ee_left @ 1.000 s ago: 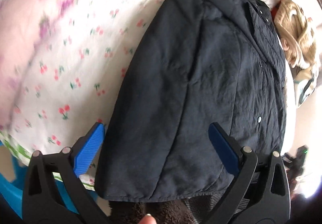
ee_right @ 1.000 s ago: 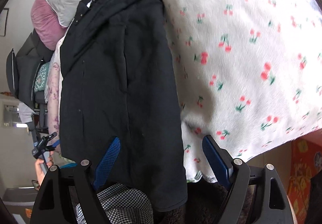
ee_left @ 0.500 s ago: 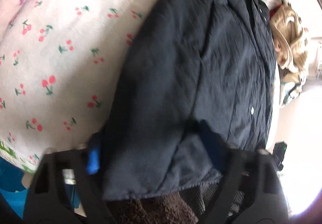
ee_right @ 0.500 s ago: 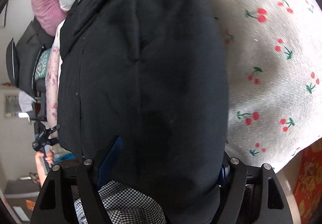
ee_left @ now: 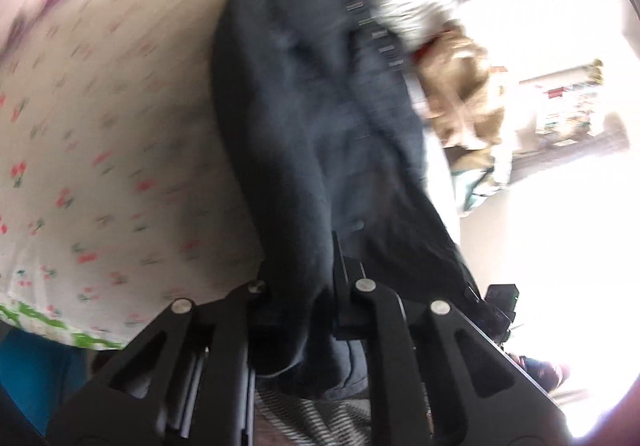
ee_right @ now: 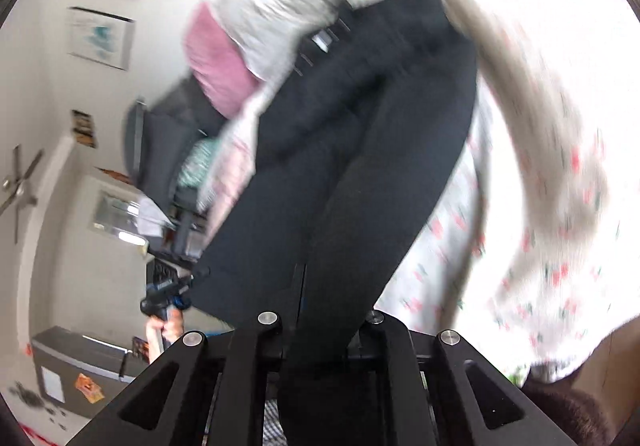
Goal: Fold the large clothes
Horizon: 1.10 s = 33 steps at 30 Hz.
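Hand-held grippers, left and right, just clamped on our dark jacket's near hem over the bed, for folding.

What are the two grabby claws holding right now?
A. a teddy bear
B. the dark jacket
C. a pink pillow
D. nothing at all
B. Both the left gripper and the right gripper have just closed on the bottom edge of the dark jacket, whose cloth bunches between their fingers.
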### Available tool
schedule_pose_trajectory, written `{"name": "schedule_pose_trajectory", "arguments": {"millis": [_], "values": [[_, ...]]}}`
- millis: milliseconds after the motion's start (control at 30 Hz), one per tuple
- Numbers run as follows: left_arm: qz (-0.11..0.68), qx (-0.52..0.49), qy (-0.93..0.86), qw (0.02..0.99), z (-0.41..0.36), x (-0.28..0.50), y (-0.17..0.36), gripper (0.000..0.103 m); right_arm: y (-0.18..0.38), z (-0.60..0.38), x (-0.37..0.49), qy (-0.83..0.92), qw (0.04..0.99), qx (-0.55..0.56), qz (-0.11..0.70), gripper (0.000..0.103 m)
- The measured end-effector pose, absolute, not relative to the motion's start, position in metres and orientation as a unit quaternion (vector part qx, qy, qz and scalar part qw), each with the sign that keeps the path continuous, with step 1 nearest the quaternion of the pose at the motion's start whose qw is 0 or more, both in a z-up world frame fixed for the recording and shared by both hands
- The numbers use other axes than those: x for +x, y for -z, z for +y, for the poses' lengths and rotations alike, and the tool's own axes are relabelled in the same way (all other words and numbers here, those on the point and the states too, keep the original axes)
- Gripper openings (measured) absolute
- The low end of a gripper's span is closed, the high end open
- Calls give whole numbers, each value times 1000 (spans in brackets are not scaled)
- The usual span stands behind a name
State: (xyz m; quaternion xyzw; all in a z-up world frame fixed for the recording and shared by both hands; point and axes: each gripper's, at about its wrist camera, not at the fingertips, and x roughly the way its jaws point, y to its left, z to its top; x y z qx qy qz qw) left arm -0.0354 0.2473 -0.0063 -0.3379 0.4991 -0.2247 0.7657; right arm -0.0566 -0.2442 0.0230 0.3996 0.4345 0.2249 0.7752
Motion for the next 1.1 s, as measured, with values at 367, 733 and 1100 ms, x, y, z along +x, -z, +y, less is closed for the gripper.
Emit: {"name": "schedule_pose_trajectory", "arguments": {"millis": [367,733,1100], "values": [[368,-282,305,832,223,-102,-125,12,-141,-286,-102,-228,847,364,314,9],[331,-260,254,871,232,-92,-146,13,-184,-294,-90,-196,878,324,292,9],[315,-257,101,908,217,43,-99,14,-96,-311,61,-40,885,344,311,9]]}}
